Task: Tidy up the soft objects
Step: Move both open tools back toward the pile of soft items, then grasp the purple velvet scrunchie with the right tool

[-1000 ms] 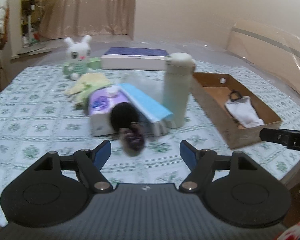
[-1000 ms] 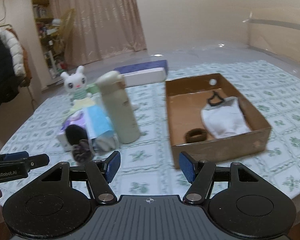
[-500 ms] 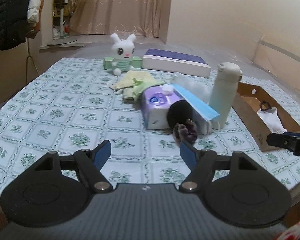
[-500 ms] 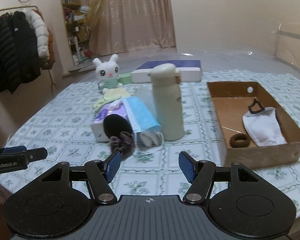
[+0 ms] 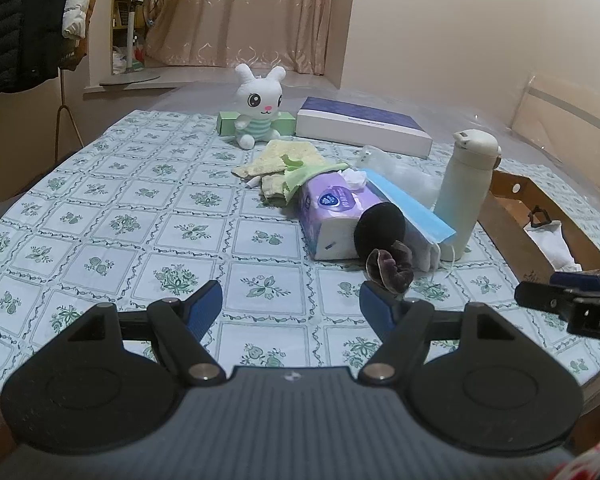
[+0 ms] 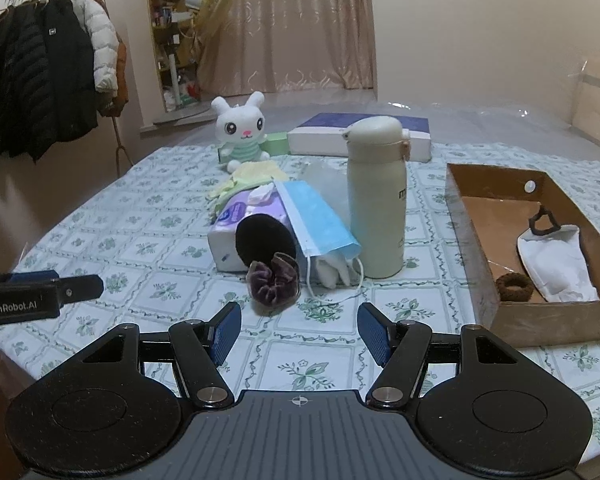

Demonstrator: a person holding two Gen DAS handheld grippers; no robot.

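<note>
A dark purple scrunchie (image 6: 274,283) lies on the patterned tablecloth just ahead of my right gripper (image 6: 299,328), which is open and empty. Behind it a black round pad (image 6: 265,240), a blue face mask (image 6: 320,220) and a purple tissue pack (image 6: 240,224) lean together. A yellow-green cloth (image 5: 288,168) and a white plush rabbit (image 5: 259,106) sit farther back. My left gripper (image 5: 291,306) is open with nothing between its fingers; the scrunchie (image 5: 390,269) is beyond its right finger. The cardboard box (image 6: 480,240) at right holds a white mask (image 6: 556,264) and a brown hair tie (image 6: 514,286).
A cream flask (image 6: 378,196) stands upright between the pile and the box. A flat blue-and-white box (image 6: 360,134) and a green carton (image 5: 226,123) lie at the back. Crumpled clear plastic (image 5: 404,172) sits behind the mask. Coats hang on a rack (image 6: 40,72) at left.
Both views have swung and drawn back from the pile, which now sits more to the right in the left wrist view and nearer centre in the right. Both grippers stayed open.
</note>
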